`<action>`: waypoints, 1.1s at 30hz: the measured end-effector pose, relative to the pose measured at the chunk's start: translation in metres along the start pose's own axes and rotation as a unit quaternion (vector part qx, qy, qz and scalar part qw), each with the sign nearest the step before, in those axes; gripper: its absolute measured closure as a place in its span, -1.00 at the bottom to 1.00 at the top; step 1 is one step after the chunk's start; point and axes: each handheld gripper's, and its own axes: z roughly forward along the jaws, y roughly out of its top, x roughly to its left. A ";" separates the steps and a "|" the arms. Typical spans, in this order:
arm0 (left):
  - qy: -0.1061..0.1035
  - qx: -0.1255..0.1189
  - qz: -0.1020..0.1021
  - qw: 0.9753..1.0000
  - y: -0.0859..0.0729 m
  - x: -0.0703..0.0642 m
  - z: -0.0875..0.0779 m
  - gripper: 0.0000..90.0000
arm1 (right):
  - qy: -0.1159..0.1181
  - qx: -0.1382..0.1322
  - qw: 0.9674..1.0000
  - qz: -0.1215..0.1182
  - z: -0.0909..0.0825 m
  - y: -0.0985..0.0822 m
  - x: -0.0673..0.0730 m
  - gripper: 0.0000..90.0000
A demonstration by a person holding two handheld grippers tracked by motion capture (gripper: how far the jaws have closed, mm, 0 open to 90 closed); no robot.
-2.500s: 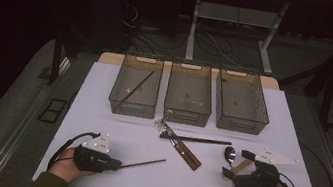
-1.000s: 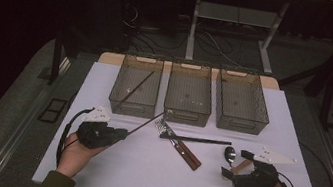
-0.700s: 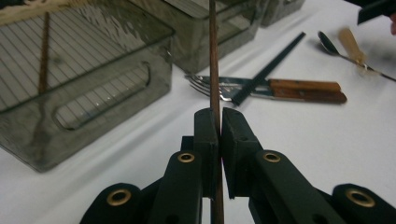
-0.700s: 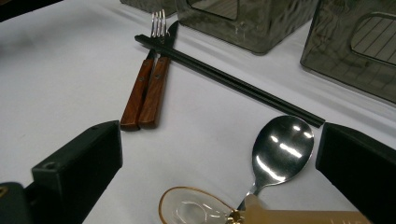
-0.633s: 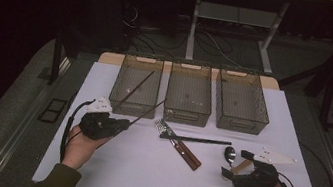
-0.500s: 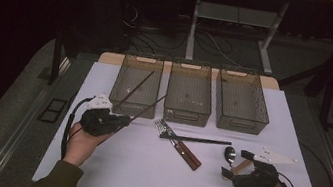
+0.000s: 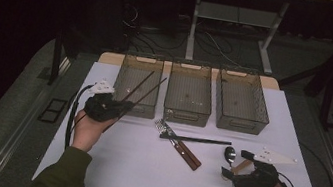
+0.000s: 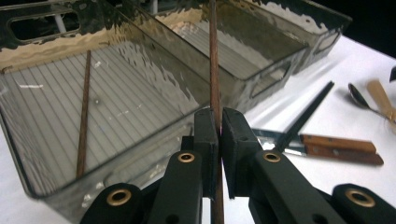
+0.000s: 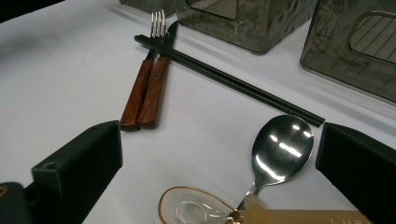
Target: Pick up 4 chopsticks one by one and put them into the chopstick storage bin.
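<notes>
My left gripper [image 7: 120, 109] [image 8: 219, 123] is shut on a thin brown chopstick [image 7: 147, 93] [image 8: 214, 70], held off the table. The stick slants up and to the right, its far end over the left bin [image 7: 132, 108] [image 8: 28, 154]. A matching brown chopstick [image 7: 138, 85] [image 8: 84, 112] lies inside that bin. My right gripper [image 7: 236, 164] [image 9: 219, 158] rests low near the table's front right corner, open, with a metal spoon [image 7: 230, 154] [image 9: 280, 149] lying between its jaws, untouched.
Middle bin [image 7: 189, 94] and right bin [image 7: 241, 103] stand beside the left one. At mid-table lie a fork [image 9: 156, 23], a wooden-handled knife [image 7: 188, 153] [image 9: 152, 93] and a black chopstick [image 7: 195, 139] [image 9: 224, 77]. A clear gold-rimmed spoon [image 9: 191, 210] lies by the metal one.
The left hand has carried the brown chopstick away from the person and up, from the front left of the table to the left bin's front wall. The right hand has stayed put.
</notes>
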 end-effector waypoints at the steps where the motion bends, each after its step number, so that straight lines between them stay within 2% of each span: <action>1: 0.003 0.000 -0.002 1.000 0.002 0.002 0.001 0.89 | 0.000 0.000 1.000 0.000 0.000 0.000 0.000 -0.99; 5: 0.012 -0.010 -0.007 1.000 0.012 0.010 0.010 0.89 | 0.000 -0.001 1.000 0.000 0.000 0.000 0.000 -0.99; 15: 0.037 -0.017 -0.008 0.999 0.042 0.031 0.028 0.89 | 0.002 -0.003 1.000 0.000 -0.001 0.000 0.001 -0.99; 17: 0.036 -0.021 -0.023 0.999 0.046 0.038 0.032 0.89 | 0.003 -0.003 1.000 0.000 -0.001 0.000 0.001 -0.99; 22: 0.051 -0.027 -0.036 0.998 0.056 0.053 0.043 0.89 | 0.005 -0.005 1.000 -0.001 -0.001 0.000 0.002 -0.99; 25: 0.064 -0.018 -0.036 0.997 0.059 0.061 0.050 0.89 | 0.006 -0.006 1.000 -0.001 -0.001 0.000 0.002 -0.99; 28: 0.066 -0.010 -0.037 0.997 0.058 0.069 0.060 0.89 | 0.007 -0.006 1.000 -0.002 -0.001 0.001 0.002 -0.99; 30: 0.063 -0.005 -0.051 0.997 0.054 0.075 0.067 0.89 | 0.008 -0.007 1.000 -0.004 -0.001 0.001 0.002 -0.99; 33: 0.079 0.016 -0.059 0.995 0.051 0.081 0.074 0.89 | 0.010 -0.009 1.000 -0.004 -0.002 0.001 0.002 -0.99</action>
